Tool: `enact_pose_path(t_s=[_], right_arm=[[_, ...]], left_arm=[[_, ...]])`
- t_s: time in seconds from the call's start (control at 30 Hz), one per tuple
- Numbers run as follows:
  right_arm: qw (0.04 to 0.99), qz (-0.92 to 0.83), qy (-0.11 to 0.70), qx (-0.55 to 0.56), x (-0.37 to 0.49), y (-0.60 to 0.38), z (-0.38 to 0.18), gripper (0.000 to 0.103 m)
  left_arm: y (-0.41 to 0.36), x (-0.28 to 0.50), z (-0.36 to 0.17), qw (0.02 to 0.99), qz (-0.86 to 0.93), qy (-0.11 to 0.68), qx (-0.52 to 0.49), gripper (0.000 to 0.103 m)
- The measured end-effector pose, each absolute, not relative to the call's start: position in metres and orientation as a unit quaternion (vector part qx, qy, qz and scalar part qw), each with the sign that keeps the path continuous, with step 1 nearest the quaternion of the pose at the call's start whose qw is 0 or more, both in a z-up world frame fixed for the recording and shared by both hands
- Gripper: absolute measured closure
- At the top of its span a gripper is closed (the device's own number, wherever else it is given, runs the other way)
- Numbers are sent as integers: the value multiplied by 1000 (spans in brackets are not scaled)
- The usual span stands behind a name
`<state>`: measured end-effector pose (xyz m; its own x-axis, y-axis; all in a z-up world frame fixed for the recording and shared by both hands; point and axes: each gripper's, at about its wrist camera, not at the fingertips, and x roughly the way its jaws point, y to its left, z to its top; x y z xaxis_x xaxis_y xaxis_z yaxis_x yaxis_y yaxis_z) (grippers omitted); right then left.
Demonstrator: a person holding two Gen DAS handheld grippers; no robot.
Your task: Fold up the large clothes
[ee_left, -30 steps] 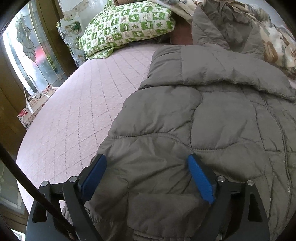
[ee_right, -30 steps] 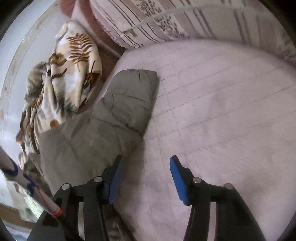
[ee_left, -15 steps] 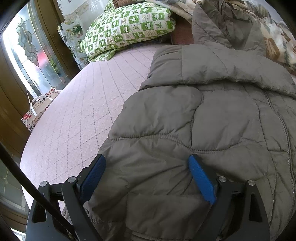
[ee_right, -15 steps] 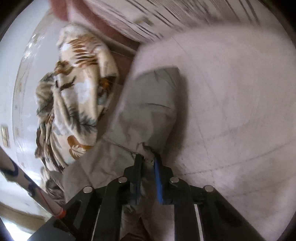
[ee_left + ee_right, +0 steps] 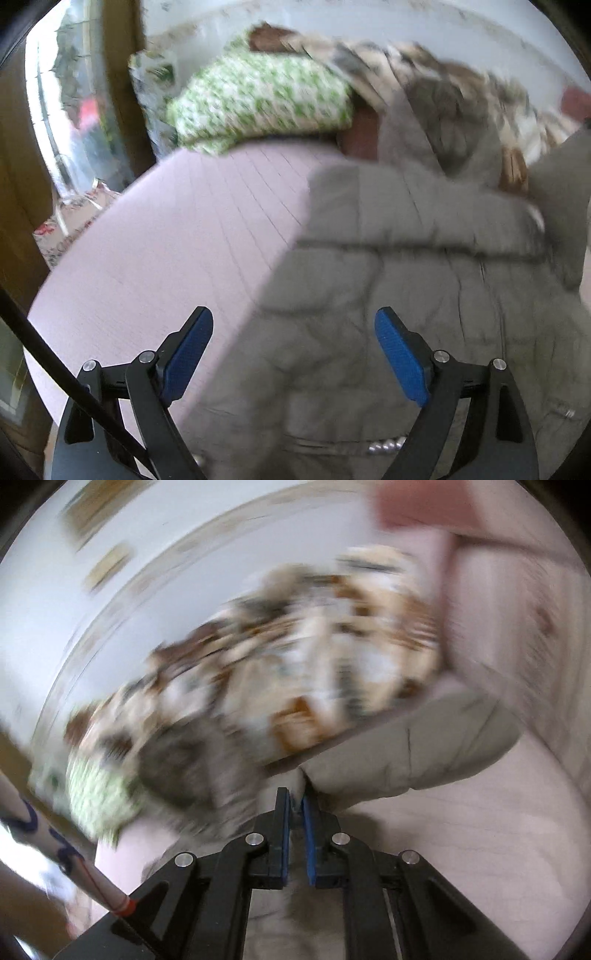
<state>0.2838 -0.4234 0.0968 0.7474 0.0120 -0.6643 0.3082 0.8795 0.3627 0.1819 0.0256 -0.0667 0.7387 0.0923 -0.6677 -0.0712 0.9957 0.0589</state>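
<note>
A large grey quilted jacket point(image 5: 388, 288) lies spread on a pink quilted bed point(image 5: 177, 236). My left gripper point(image 5: 293, 350) is open and empty, hovering over the jacket's near left part. My right gripper point(image 5: 296, 808) is shut on the jacket's sleeve point(image 5: 406, 760), pinching the fabric between its blue pads and lifting it off the bed. The lifted sleeve also shows at the right edge of the left wrist view point(image 5: 561, 199). Both views are blurred by motion.
A green-and-white checked pillow point(image 5: 258, 103) lies at the head of the bed. A leaf-patterned blanket point(image 5: 295, 672) is heaped beside it. A window and wooden frame point(image 5: 74, 96) stand to the left, and a bag point(image 5: 70, 229) sits on the floor below.
My right gripper has closed on the jacket sleeve and lifted it up, swinging toward the jacket body. My left gripper has drawn back and tilted up, staying open.
</note>
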Motion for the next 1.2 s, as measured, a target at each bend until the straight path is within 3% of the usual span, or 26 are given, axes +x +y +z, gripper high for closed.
enact_pose_path(t_s=[0.13,0.3,0.33,0.43,0.53,0.83,1.07,1.2], right_arm=[[908,-12,390,150,310,-311,80,96],[876,22,469,106,336,-221,0,90],[869,23,484,102,337,-211,-16,84],[857,17,508,80,334,-193,-44,52],[860,18,508,54,323,-185,-49,43],[873,-59,482,44,338,-199,-45,43],[832,-23,545,100,389,-165,-104,56],[837,-16,547,12,392,-126,-116,57]], left_arm=[[62,189,-54,930,73,359,-25,14],[102,201,-58,917,107,378,-62,14],[109,204,-59,914,109,384,-70,14],[126,208,-59,908,108,392,-100,14],[135,209,-60,907,112,390,-114,14],[140,215,-66,900,110,403,-123,14],[137,224,-71,898,114,410,-109,14],[130,228,-74,898,110,415,-97,14]])
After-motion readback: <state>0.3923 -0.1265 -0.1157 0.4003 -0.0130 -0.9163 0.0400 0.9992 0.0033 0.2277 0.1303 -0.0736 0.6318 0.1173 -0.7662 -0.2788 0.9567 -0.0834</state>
